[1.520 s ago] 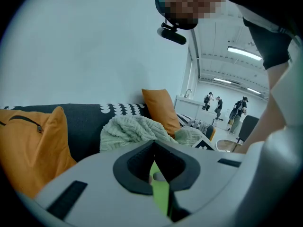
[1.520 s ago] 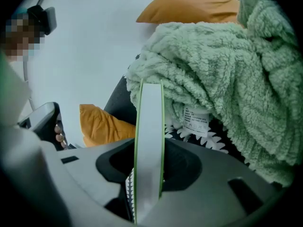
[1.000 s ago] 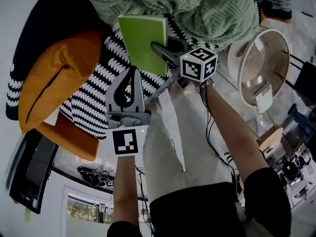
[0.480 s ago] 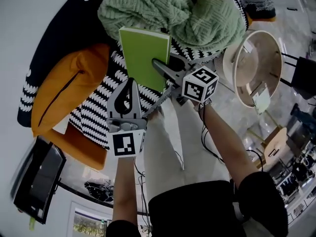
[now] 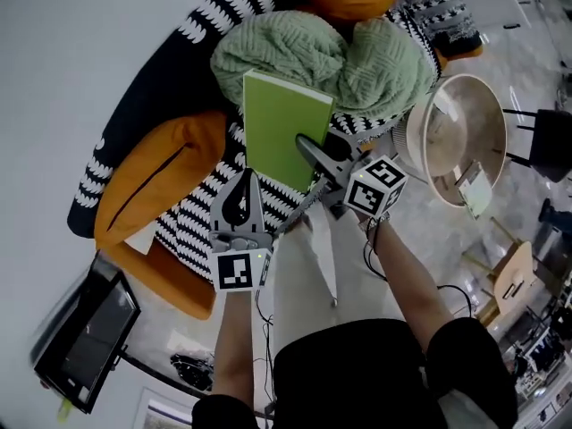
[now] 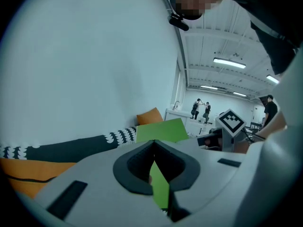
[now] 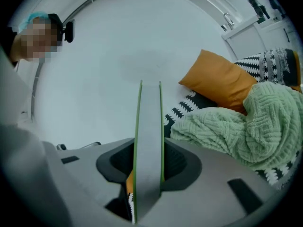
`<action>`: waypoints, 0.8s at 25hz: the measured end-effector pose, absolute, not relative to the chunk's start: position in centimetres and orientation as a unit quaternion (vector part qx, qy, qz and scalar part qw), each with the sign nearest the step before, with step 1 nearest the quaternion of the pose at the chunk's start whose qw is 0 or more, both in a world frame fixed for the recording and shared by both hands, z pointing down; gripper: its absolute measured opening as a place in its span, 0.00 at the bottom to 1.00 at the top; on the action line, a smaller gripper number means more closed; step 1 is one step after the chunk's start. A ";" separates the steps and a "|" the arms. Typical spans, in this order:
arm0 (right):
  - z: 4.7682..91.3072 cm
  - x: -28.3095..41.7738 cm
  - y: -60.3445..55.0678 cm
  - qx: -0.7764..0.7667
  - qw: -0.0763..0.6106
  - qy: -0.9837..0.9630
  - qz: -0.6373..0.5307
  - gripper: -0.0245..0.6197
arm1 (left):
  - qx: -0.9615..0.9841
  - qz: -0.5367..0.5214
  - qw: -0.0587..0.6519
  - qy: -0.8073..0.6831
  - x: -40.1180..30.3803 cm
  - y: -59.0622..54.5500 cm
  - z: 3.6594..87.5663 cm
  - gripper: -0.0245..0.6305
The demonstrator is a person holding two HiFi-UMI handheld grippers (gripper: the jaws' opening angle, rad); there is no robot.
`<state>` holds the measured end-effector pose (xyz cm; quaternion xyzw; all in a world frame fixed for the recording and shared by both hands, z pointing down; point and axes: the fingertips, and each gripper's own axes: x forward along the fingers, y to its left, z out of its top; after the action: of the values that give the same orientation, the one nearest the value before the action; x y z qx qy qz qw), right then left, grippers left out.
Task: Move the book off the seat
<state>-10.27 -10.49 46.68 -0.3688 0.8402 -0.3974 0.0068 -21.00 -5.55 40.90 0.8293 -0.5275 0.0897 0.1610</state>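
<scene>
Book [image 5: 284, 132]: matt green card cover, pale paper pg block. Blanket [image 5: 313, 56]: chunky ribbed knit. Cushion [image 5: 147, 186]: smooth orange cloth. Seat cover [image 5: 192, 222]: b/w woven cloth. Right gripper [image 5: 302, 141] fingers [image 7: 213, 174]: smooth matt grey plastic.

Green book [image 6: 160, 130] beyond closed gripper [image 6: 154, 142]

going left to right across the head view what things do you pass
black screen → orange cushion → green book → round wooden table → black chair
</scene>
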 end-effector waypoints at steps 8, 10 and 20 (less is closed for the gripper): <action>38.6 -11.8 -9.8 -0.371 0.034 0.855 -0.361 0.26 | 0.832 0.071 0.145 -0.531 -22.6 -4.6 35.1 0.05; 37.0 -11.7 -9.7 -0.373 0.038 0.856 -0.355 0.26 | 0.832 0.067 0.142 -0.533 -22.6 -4.5 33.8 0.05; 28.5 -10.6 -8.3 -0.378 0.077 0.865 -0.322 0.26 | 0.836 0.045 0.125 -0.533 -22.1 -2.3 27.8 0.05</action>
<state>-10.62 -8.34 28.46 -0.3783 0.8645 -0.3219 0.0768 -22.06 -2.34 27.83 0.8358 -0.5328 0.0449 0.1249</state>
